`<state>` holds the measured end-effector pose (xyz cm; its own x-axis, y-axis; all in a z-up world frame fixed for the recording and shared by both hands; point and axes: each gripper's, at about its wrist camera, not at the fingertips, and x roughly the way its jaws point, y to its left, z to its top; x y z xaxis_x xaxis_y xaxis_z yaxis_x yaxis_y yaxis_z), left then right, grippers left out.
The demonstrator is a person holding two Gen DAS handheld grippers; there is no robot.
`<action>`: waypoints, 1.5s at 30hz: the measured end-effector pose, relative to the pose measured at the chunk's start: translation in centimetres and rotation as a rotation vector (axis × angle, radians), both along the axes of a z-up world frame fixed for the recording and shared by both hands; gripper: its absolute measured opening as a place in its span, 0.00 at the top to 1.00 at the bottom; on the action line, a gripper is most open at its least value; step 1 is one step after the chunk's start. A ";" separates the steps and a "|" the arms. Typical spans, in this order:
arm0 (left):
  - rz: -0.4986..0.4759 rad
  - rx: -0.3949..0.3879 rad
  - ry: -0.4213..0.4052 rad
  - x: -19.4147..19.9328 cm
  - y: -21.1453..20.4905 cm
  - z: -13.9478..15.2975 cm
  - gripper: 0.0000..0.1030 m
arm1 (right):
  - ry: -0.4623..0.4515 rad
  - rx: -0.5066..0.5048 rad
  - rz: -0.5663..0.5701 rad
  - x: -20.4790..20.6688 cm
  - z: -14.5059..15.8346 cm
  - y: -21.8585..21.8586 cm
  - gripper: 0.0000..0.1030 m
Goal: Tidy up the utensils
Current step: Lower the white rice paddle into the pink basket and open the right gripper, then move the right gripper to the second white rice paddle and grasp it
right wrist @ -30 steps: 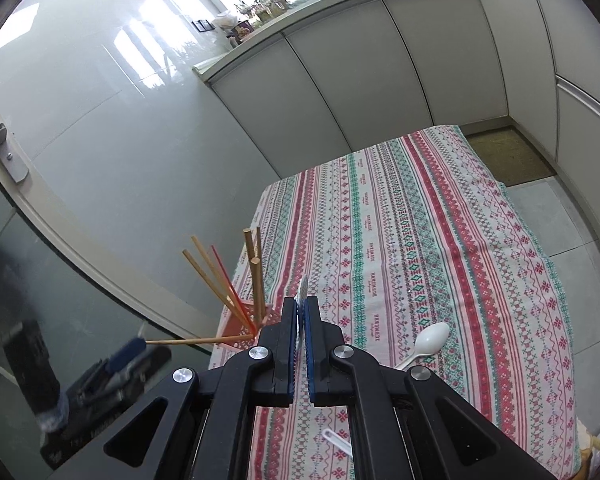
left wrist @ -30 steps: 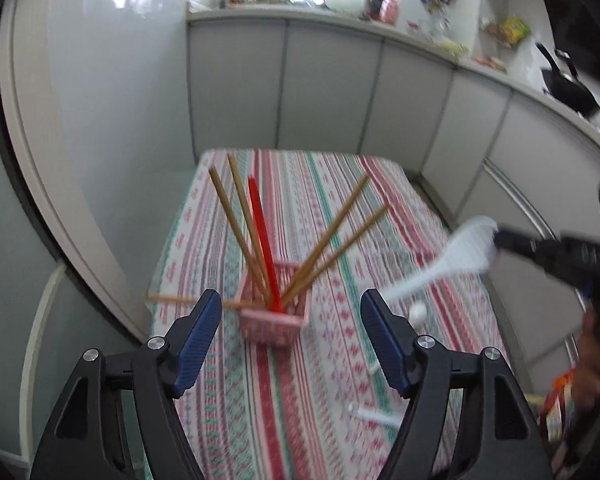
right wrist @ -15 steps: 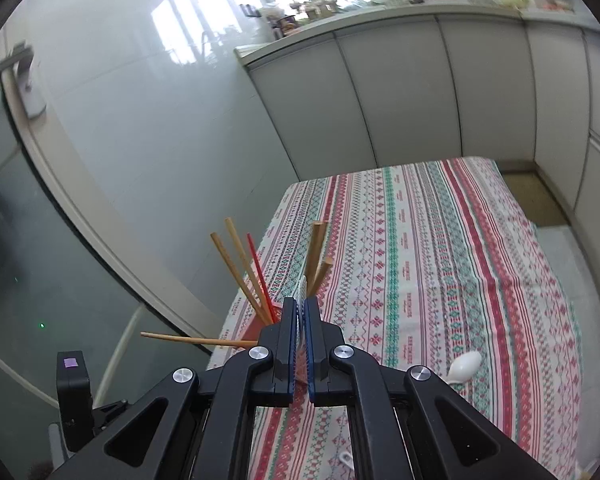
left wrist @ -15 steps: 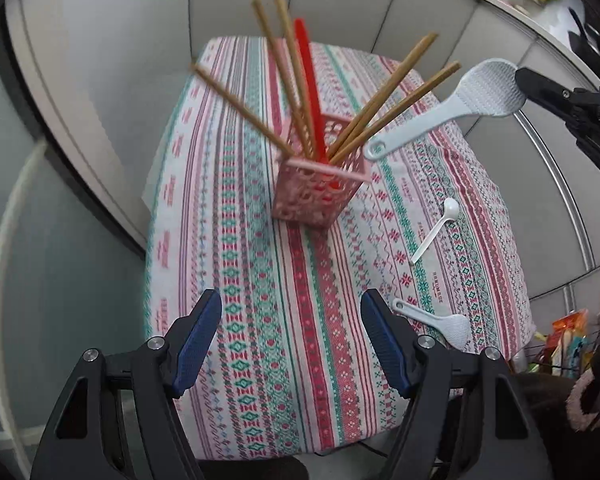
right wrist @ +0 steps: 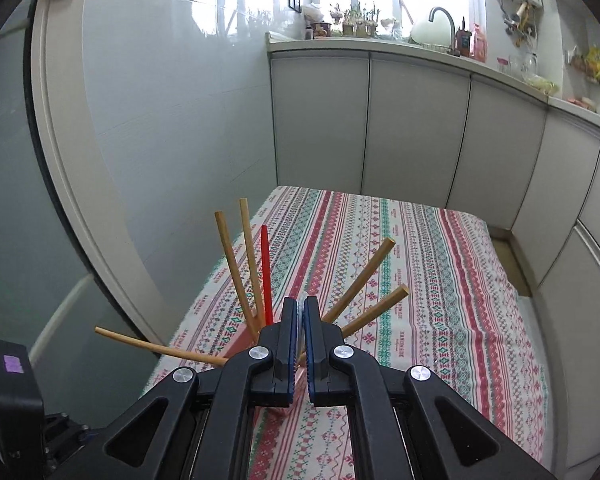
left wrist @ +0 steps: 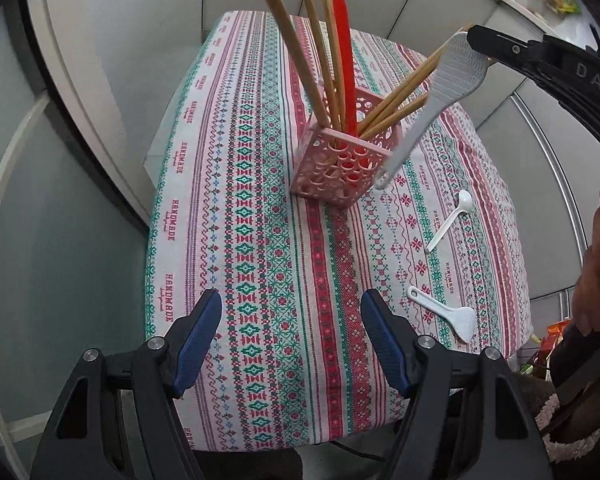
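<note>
Since one second ago our left gripper (left wrist: 291,338) has come lower and tilted down, so the table (left wrist: 260,280) now fills its view, and our right gripper (right wrist: 301,312) has carried the paddle (left wrist: 440,96) from the table's right side over to the holder (left wrist: 342,164).

Our right gripper is closed on the wide head of the paddle, which we see best from the left wrist. The paddle hangs slanted, handle down, and its handle end is at the holder's right corner; we cannot tell if it is inside the rim or only beside it.

The pink holder stands on the striped cloth near the middle of the table. It contains several wooden chopsticks (left wrist: 300,48) and one red chopstick (left wrist: 346,60), all leaning apart.

Our left gripper is open with nothing between its pads, above the near part of the table.

On the right part of the cloth lie a white spoon (left wrist: 450,220) and, nearer to us, a second paddle (left wrist: 444,314), both apart from the holder.
</note>
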<state>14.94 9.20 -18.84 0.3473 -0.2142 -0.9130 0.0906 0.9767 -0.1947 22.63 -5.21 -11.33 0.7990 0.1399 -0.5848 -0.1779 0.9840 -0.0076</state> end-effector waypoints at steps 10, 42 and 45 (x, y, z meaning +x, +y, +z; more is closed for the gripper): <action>0.001 -0.003 0.006 0.1 0.2 -0.1 0.28 | -0.092 0.075 0.009 0.5 1.7 -0.6 0.97; -0.032 0.032 -0.009 0.2 -2.0 -0.3 0.28 | 0.109 0.183 0.039 -2.3 1.1 -7.9 0.44; -0.060 0.050 -0.007 0.1 -3.3 -0.6 0.28 | 0.172 0.171 -0.016 -2.4 0.0 -10.4 0.44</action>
